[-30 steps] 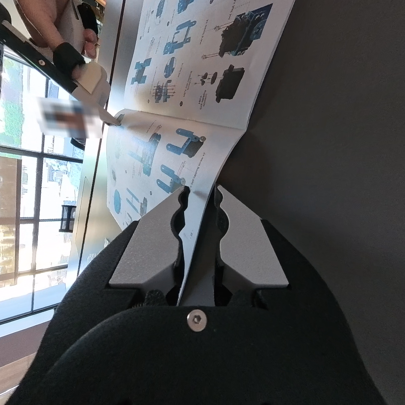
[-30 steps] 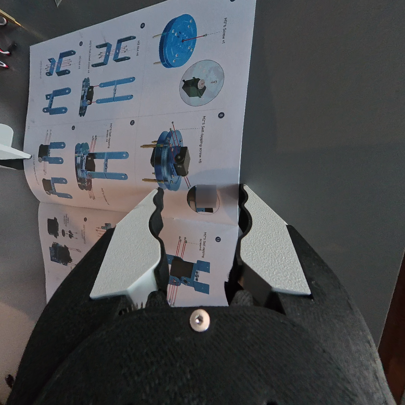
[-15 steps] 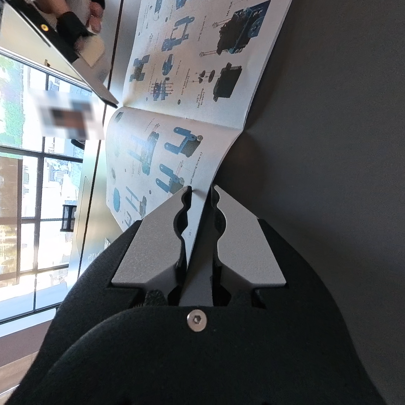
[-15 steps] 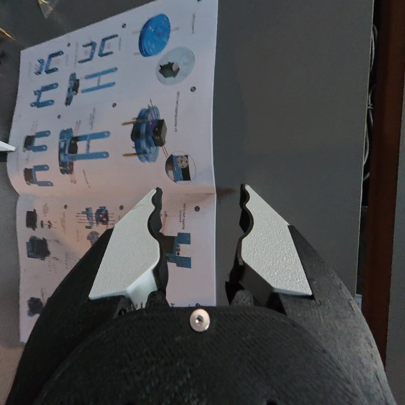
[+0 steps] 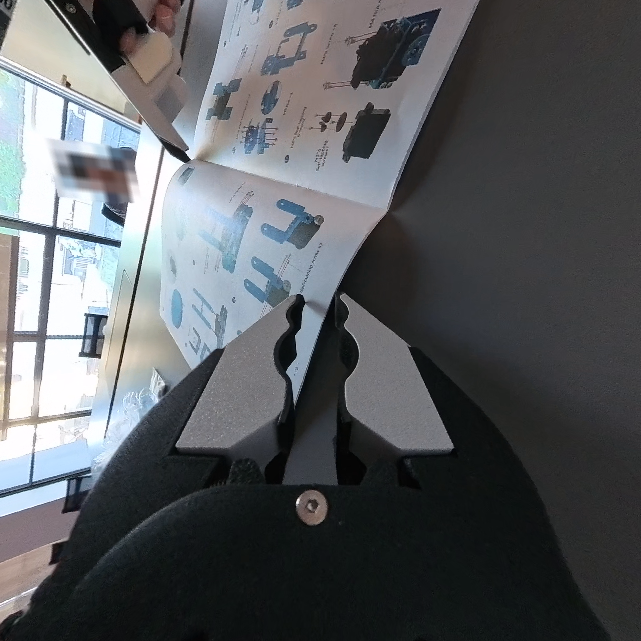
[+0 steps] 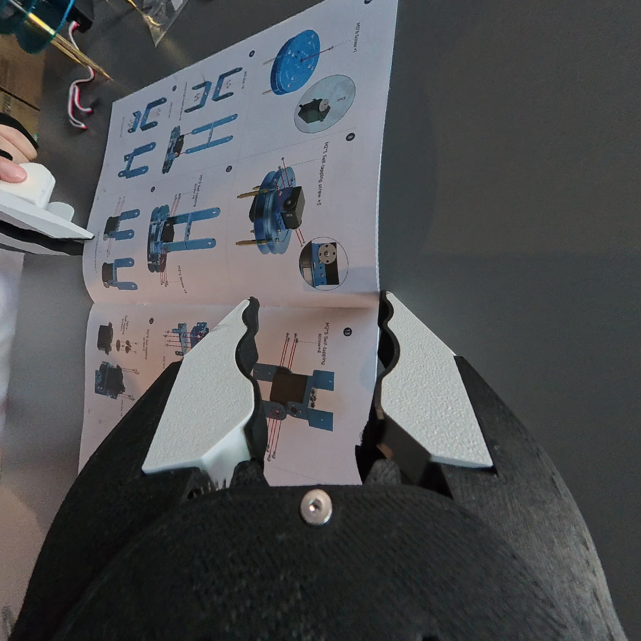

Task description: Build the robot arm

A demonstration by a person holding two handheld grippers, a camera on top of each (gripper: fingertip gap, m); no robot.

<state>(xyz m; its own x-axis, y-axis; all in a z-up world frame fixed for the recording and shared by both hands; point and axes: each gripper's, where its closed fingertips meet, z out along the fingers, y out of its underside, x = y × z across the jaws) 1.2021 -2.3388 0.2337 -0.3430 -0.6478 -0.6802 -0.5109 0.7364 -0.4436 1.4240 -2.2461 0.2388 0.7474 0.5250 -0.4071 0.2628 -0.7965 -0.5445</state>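
An open instruction booklet (image 6: pixel 277 215) with blue part drawings lies on a dark grey table (image 6: pixel 520 173). My left gripper (image 5: pixel 319 298) is at the booklet's outer edge. One page (image 5: pixel 249 249) curves up off the table and runs between its jaws, which stand a narrow gap apart; the page lies against one pad. In the right wrist view this gripper (image 6: pixel 81 239) shows at the page's left edge, with a person's hand behind it. My right gripper (image 6: pixel 316 298) is open wide and empty above the fold, at the booklet's opposite edge. It also shows in the left wrist view (image 5: pixel 177 149), with its tip by the fold.
A blue clear plate with brass posts (image 6: pixel 24 31), red-and-white wires (image 6: pixel 81 100) and a plastic bag (image 6: pixel 163 20) lie beyond the booklet. More clear bags (image 5: pixel 138 406) lie near the table's far edge, with windows (image 5: pixel 52 277) behind them.
My right gripper drew back from the booklet, then came close over the fold again. My left gripper's jaws narrowed slightly around the raised page.
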